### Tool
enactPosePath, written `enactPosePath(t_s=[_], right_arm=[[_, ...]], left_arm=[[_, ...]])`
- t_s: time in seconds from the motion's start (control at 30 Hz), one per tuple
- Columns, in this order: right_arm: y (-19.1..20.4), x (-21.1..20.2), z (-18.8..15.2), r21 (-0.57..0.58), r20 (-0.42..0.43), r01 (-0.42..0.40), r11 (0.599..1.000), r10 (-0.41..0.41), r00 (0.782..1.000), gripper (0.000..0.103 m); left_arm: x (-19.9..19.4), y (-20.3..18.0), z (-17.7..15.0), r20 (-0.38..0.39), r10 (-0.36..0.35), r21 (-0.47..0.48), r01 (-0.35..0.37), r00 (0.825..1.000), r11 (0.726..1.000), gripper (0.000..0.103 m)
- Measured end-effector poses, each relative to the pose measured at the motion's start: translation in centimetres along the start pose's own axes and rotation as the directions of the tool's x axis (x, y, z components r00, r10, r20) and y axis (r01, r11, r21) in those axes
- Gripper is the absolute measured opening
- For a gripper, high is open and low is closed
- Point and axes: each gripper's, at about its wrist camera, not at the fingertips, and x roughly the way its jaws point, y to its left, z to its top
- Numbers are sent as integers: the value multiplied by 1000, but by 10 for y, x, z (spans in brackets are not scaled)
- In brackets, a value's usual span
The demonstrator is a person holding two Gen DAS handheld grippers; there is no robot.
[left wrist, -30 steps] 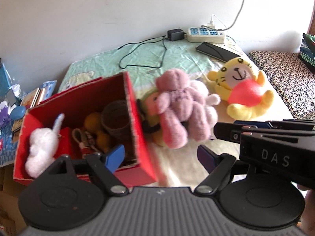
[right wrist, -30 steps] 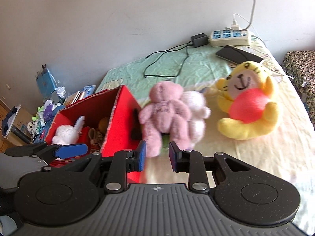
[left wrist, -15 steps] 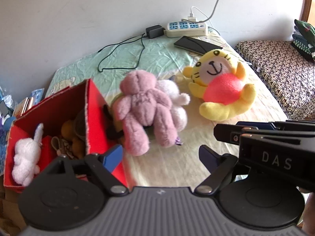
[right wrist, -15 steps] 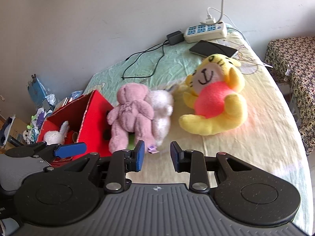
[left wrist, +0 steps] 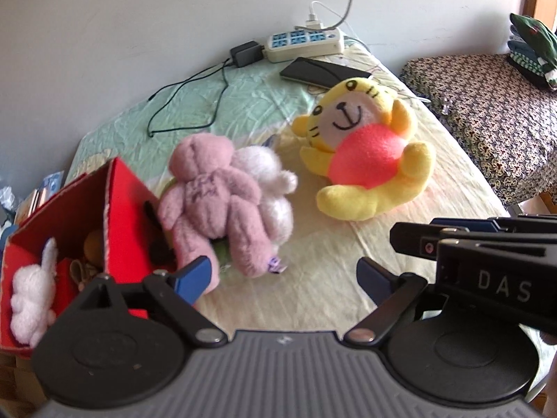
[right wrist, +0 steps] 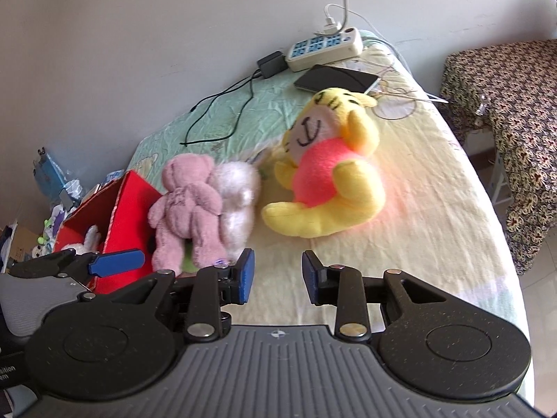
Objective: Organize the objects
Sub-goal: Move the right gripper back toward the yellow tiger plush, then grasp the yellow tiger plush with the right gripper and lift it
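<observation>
Hovering over the bed [right wrist: 435,188], both tools were spread apart and empty: left tool [left wrist: 283,277], right tool [right wrist: 276,275]. The pink teddy [left wrist: 212,202] leaned against the red box [left wrist: 122,195], with the yellow tiger plush [left wrist: 365,160] lying just beside it.

Box [left wrist: 115,209] at 9 o'clock on bed [left wrist: 348,261]; bear [left wrist: 212,202] beside it; tiger toy [left wrist: 365,160] at 1; power strip [left wrist: 303,40] at 12, behind
</observation>
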Motion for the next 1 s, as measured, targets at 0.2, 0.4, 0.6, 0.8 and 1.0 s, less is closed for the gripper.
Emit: enactPosePath(t_s=[0.2,0.4,0.6,0.8,1.0], right_arm=[[-26,0,7,61,8,30,998,-30,1000,34],[-58,3,20,144,25,48,988,-52,998,37],[-81,24,43,243,40,-3,970,-7,999,46],[-94,57,63,281,38,-55,958,46,998,63],[-98,91,76,257,16,-59,965,56,998,63]], left_arm=[[23,-10,3,-23,-157,-1,157,987,988,91],[35,-15,11,9,-305,-13,305,952,952,91],[52,-17,25,39,-417,-15,418,908,908,91],[76,-11,38,54,-467,-62,469,883,881,94],[102,-13,44,21,-457,-81,457,889,886,95]])
